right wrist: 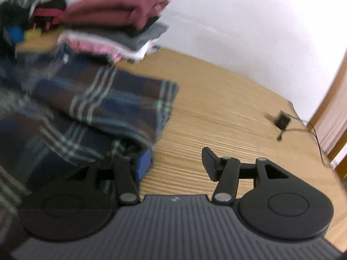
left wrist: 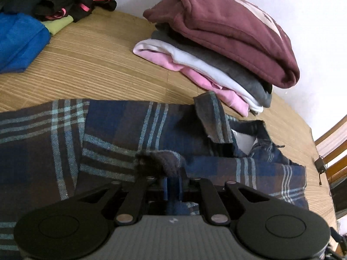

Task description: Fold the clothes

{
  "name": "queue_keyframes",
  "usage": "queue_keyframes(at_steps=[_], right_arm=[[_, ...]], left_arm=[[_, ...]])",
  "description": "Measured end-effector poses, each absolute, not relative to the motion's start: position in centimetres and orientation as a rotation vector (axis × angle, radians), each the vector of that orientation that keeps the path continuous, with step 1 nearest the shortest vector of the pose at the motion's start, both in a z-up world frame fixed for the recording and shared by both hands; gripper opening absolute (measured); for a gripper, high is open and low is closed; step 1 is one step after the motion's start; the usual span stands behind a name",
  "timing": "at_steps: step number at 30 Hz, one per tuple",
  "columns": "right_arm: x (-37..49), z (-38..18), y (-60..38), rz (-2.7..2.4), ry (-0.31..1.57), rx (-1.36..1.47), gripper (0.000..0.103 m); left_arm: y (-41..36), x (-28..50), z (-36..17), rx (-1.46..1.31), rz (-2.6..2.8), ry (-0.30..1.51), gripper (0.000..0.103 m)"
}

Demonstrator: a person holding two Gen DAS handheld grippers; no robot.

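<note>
Two views logged. Left wrist view: left tongs [left wrist: 173,181], low centre of frame, clenched on a bunched fold of the plaid shirt [left wrist: 121,134], which lies spread across the middle of the frame on the woven mat [left wrist: 104,65]; collar [left wrist: 216,117] turned up right of centre. Stack of folded clothes [left wrist: 216,49] upper right, just beyond the shirt; loose dark and blue garments [left wrist: 54,6] upper left. Tongs pitched downward at the cloth. Right wrist view (blurred): right tongs [right wrist: 175,164] released, nothing between them, left finger [right wrist: 143,163] just beside the shirt's edge [right wrist: 160,112], right finger over bare mat. Judgement: shirt is soft, light, limp flannel; it will sag, so grip hems or corners, not mid-panel.
</note>
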State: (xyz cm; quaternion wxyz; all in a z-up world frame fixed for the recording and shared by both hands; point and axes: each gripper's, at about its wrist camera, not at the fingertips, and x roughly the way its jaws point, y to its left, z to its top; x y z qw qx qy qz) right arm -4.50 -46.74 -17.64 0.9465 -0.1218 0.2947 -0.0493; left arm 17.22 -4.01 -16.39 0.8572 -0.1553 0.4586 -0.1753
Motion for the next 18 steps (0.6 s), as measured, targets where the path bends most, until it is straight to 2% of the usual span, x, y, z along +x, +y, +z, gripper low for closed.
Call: queue_keyframes(at_steps=[5,6,7,8,14,16,17,18], right_arm=[[-5.0,-18.3,-48.0,0.037,0.759,-0.048,0.052],[-5.2,-18.9,-47.7,0.036,0.764,-0.042,0.035],[-5.3,-19.4,-47.5,0.024,0.763,-0.033,0.022],[-5.2,-19.7,-47.4,-0.005,0.762,0.001,0.014],[-5.1,-19.9,-48.1,-0.119,0.758,0.236,0.011],[-4.9,-19.9,-48.9,-0.124,0.764,0.298,0.012],[-5.0,-19.8,-49.2,-0.127,0.768,0.319,0.018],[-5.2,-19.5,-49.3,-0.137,0.768,0.323,0.025]], left_arm=[[-3.7,17.5,-16.9,-0.395,-0.356,0.973,0.014],[-3.7,17.5,-17.0,-0.405,-0.354,0.974,0.014],[-3.7,17.4,-17.0,-0.401,-0.354,0.973,0.014],[-3.7,17.4,-16.9,-0.396,-0.354,0.971,0.015],[-3.5,17.1,-17.1,-0.417,-0.351,0.968,0.016],[-3.5,16.8,-16.9,-0.407,-0.348,0.966,0.019],[-3.5,16.5,-16.5,-0.382,-0.347,0.963,0.026],[-3.3,15.9,-15.7,-0.316,-0.302,0.968,0.044]])
